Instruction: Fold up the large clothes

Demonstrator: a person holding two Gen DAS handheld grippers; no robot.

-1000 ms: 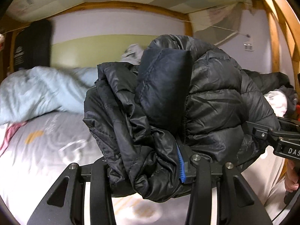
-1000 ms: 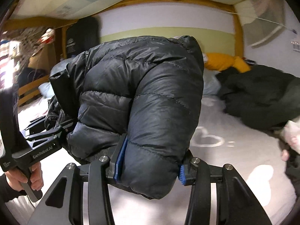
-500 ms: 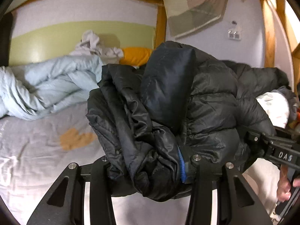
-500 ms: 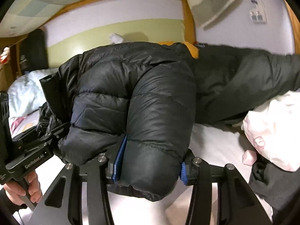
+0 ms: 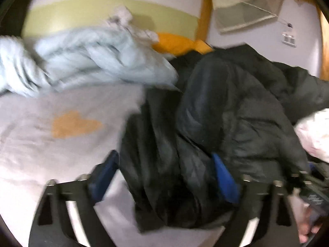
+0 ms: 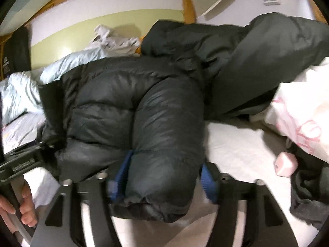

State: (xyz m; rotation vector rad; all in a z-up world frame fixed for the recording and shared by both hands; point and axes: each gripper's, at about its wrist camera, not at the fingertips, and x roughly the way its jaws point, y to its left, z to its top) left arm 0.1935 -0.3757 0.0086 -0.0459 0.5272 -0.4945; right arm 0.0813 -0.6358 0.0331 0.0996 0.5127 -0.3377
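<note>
A folded black puffer jacket [image 6: 127, 111] lies low on the white bed sheet [image 6: 238, 148]; it also shows in the left wrist view [image 5: 226, 127]. My right gripper [image 6: 162, 175] is shut on the jacket's padded roll, a blue pad on each side of it. My left gripper [image 5: 164, 177] stands open: its left blue pad [image 5: 104, 177] is clear of the fabric, and the jacket's edge sits loose between the jaws. The left wrist view is blurred by motion.
A second dark jacket [image 6: 246, 49] lies behind, against the wall. A light blue duvet [image 5: 92, 61] and an orange pillow [image 5: 176, 43] lie at the back. A white and pink garment [image 6: 298, 107] and a small pink cube [image 6: 286, 164] are on the right.
Both grippers carried the jacket to the right and down onto the sheet. My left gripper has opened and let go of the jacket. The right one still holds it.
</note>
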